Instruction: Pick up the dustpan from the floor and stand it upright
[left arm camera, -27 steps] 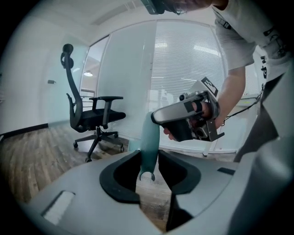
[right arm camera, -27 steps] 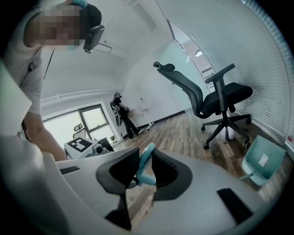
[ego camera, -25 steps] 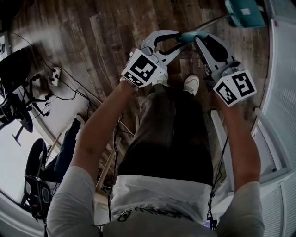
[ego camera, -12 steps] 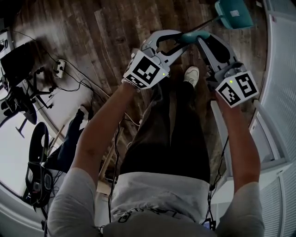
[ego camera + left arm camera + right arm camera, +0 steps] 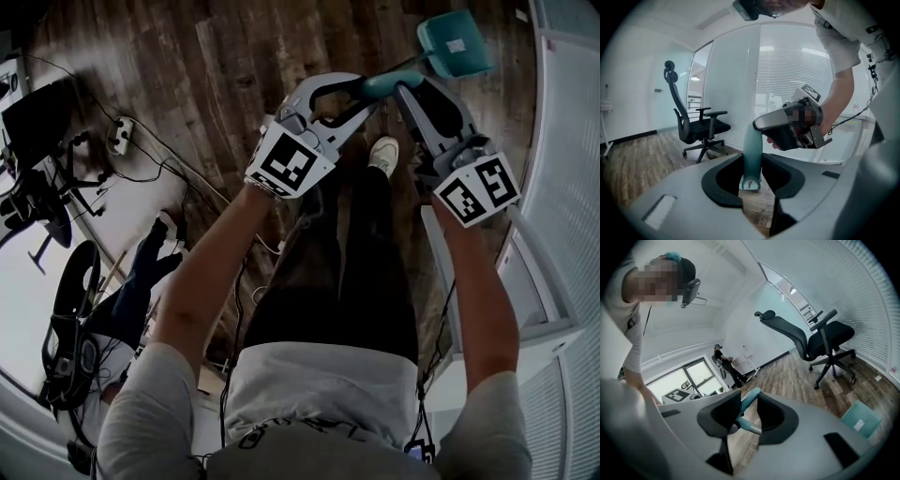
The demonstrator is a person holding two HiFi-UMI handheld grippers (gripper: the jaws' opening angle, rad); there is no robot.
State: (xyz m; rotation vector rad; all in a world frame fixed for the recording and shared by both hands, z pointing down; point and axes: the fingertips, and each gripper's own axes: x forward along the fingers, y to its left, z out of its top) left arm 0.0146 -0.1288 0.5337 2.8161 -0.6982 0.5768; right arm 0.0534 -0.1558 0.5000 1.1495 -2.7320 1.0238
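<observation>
My left tongs (image 5: 752,171) and right tongs (image 5: 743,416) are both clenched on the dustpan (image 5: 455,42) by its teal handle (image 5: 389,82). The pickup from the floor (image 5: 225,75) looks done. Standing it upright is what's left.

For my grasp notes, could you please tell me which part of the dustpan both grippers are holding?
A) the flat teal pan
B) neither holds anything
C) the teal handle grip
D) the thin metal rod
C: the teal handle grip stands between the pads of the left gripper and of the right gripper in their own views, with the pan out beyond their tips.
</observation>
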